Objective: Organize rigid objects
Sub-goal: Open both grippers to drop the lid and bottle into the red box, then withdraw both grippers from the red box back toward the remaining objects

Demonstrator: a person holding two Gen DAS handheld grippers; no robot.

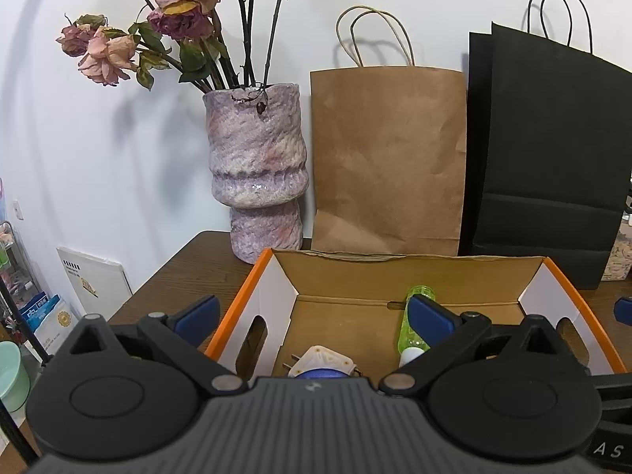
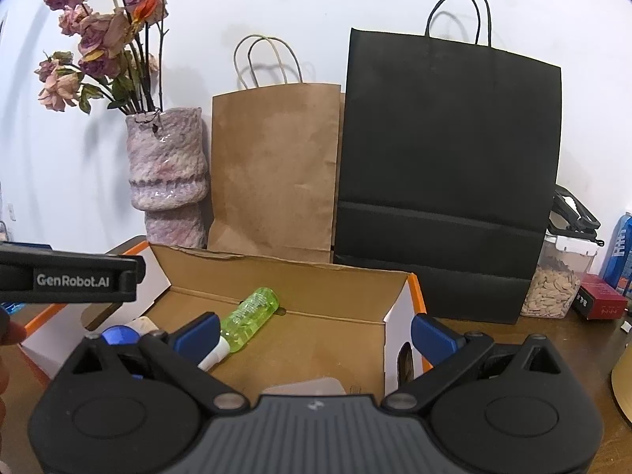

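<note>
An open cardboard box [image 1: 252, 272] with an orange rim and white inner walls stands on the brown table. In it lie a green clear bottle [image 1: 419, 296] with a white cap, a white plug adapter [image 1: 320, 360] and a blue round piece [image 1: 316, 374]. My left gripper [image 1: 313, 314] is open over the box's left part, its left finger outside the wall and its right finger in front of the bottle. My right gripper [image 2: 315, 337] is open over the box [image 2: 397, 316], straddling its right wall, with the bottle [image 2: 251, 311] just past its left finger. Neither gripper holds anything.
Behind the box a mottled purple vase [image 1: 256, 166] of dried roses, a brown paper bag [image 1: 389, 158] and a black paper bag [image 1: 549, 158] stand against the wall. At the right are a clear seed container [image 2: 553, 288], a red box [image 2: 602, 301] and a blue can [image 2: 622, 249].
</note>
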